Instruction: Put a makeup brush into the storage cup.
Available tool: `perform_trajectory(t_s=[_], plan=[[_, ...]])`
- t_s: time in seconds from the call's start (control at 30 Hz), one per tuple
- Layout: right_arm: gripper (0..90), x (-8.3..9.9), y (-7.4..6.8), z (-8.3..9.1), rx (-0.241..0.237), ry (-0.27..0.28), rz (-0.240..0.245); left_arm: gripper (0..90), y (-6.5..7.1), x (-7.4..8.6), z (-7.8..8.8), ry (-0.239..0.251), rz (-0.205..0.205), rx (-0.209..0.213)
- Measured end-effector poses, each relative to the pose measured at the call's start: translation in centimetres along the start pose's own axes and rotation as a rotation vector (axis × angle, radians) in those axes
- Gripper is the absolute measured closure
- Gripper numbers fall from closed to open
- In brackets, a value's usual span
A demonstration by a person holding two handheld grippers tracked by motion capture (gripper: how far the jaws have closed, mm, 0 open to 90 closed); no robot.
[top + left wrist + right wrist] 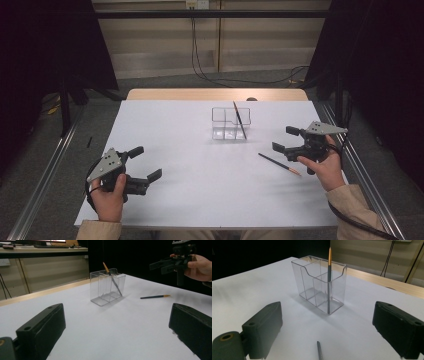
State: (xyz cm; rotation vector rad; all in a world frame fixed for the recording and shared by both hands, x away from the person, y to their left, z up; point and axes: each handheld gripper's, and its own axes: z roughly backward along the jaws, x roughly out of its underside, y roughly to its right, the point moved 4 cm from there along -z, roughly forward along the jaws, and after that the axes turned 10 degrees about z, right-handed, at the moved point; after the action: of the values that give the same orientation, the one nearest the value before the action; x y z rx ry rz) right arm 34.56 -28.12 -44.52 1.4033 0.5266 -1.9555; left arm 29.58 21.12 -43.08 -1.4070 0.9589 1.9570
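Two grippers: each held in one of the person's hands, both with jaws standing wide and nothing between them.
Table [165, 200]: white top, with a bare wooden strip along the far edge.
Left gripper [146, 162]: near the front left corner, jaws pointing toward the table's middle — well apart from the holder and both pencils.
Right gripper [287, 139]: near the right edge, about midway between front and far side, jaws spread and aimed left toward the holder; it grips nothing.
Clear holder [223, 122]: a see-through box with several compartments, upright near the far edge, a little right of centre.
Standing pencil [239, 119]: dark shaft with an orange end on top, leaning in the holder's rightmost compartment — its upper end rises above the rim.
Loose pencil [279, 163]: flat on the table between the holder and the right edge, just in front of the right gripper and below its jaws, not touched by them; its orange end points toward the front right corner. In the right gripper view its dark end [320, 351] lies between the two jaws, low on the table.
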Motion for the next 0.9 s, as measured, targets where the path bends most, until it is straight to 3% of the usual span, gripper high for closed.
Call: perform_trajectory(t_s=[0.2,0.33,0.9], plan=[[10.5,0.5,0.0,-0.3,-0.020,-0.064,-0.034,0.6,0.0,0.0,0.0,0.004,0.005,0.004],[11.4,0.5,0.0,-0.5,-0.023,-0.088,-0.025,0.6,-0.1,0.0,0.0,0.006,0.005,0.006],[12.8,1.3,0.4,-0.6,-0.060,-0.280,0.005,0.5,0.0,0.1,-0.1,0.000,0.010,0.005]])
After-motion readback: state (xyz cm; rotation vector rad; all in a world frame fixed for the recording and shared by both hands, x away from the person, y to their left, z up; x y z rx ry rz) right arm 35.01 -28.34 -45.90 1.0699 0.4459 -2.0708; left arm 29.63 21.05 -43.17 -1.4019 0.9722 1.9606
